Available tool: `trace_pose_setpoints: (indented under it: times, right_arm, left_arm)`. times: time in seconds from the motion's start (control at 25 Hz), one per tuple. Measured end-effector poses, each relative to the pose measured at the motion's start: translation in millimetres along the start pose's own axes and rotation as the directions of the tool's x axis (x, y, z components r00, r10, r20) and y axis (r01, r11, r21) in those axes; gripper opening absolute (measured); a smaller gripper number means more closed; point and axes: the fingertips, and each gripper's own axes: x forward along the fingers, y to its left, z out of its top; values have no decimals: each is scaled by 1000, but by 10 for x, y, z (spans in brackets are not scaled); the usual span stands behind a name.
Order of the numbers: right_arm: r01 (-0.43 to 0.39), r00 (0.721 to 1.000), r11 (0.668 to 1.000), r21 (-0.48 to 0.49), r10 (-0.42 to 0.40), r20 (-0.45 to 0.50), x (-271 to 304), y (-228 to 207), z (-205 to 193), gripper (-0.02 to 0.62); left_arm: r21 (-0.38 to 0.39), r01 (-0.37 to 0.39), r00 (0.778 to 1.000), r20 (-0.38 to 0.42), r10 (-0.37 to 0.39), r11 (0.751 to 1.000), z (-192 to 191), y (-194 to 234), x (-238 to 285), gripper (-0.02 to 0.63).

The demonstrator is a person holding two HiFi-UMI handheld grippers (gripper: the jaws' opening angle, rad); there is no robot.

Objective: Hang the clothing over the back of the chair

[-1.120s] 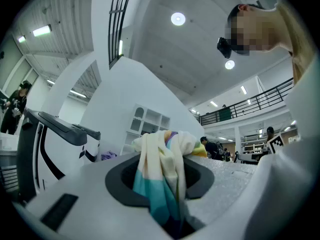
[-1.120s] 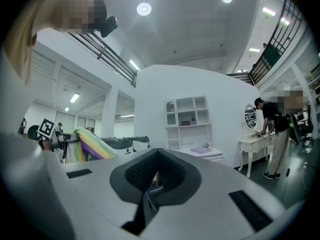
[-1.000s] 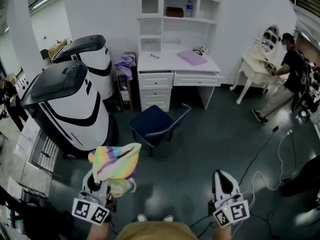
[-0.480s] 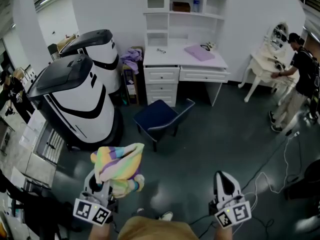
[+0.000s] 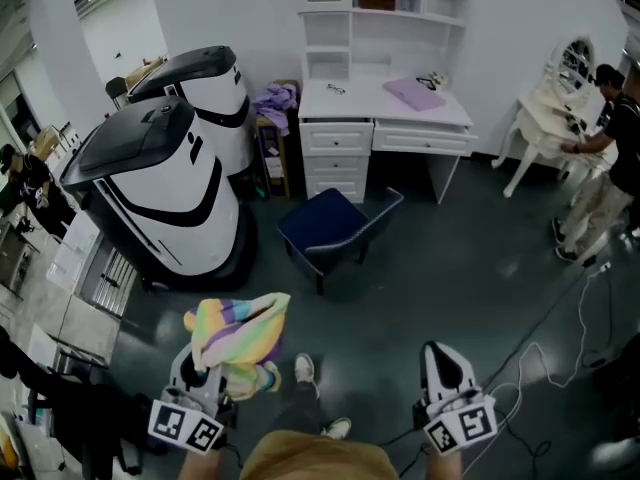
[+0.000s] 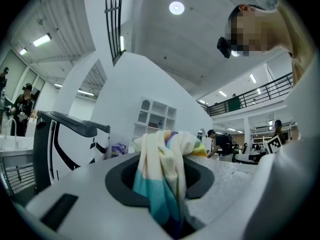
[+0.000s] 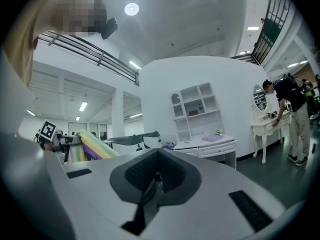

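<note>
**Striped clothing clamped in the left tongs, well apart from the chair**

Two big white-and-black machines [image 5: 160, 193] stood at the left of the chair [image 5: 335, 230], and the nearer one was close beside it. The white table [image 5: 370, 103], with drawers below and shelves above, stood just behind the chair, against the wall. The chair itself was dark blue and stood on the grey floor. The clothing [image 5: 238, 333], a bunched cloth in pastel stripes, was up in the air in front of the chair and to its left, well apart from it. The left tongs [image 5: 215, 363] were clamped on this clothing, and the cloth ran down between the two jaws. The right tongs [image 5: 445, 358] were in front of the chair and to its right, with the jaws together and nothing between them.
</note>
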Motion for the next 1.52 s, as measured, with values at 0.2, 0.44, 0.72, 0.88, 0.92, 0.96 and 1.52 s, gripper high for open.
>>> trace_pose_setpoints:
  times: [0.2, 0.44, 0.72, 0.88, 0.92, 0.96, 1.52]
  right_arm:
    - [21, 999, 1000, -15, -21, -31, 174, -162, -26, 3]
    - [46, 997, 999, -28, -47, -56, 747, -386, 21, 3]
    - [55, 997, 997, -58, -58, -51, 1850, -546, 269, 3]
    - [81, 996, 994, -67, -83, -35, 2455, -594, 393, 3]
    - [91, 995, 994, -68, -93, -32, 2582, -588, 423, 3]
    - [99, 994, 993, -69, -102, -30, 2691, -578, 448, 3]
    - [206, 977, 978, -43, -208, -50, 3267, -1207, 461, 3]
  left_arm:
    - [-24, 31, 1000, -3, -31, 999, -86, 58, 371, 107]
    - [-68, 47, 999, -11, -48, 997, -203, 310, 1007, 107]
    - [-94, 68, 997, -15, -70, 993, -78, 879, 1951, 107]
    - [-93, 111, 994, -4, -112, 989, 71, 1182, 2493, 107]
    - [-95, 125, 992, -5, -126, 988, 88, 1243, 2611, 107]
    - [-98, 139, 990, -8, -141, 985, 95, 1296, 2719, 107]
    - [-155, 220, 971, -58, -231, 963, -71, 1421, 3950, 107]
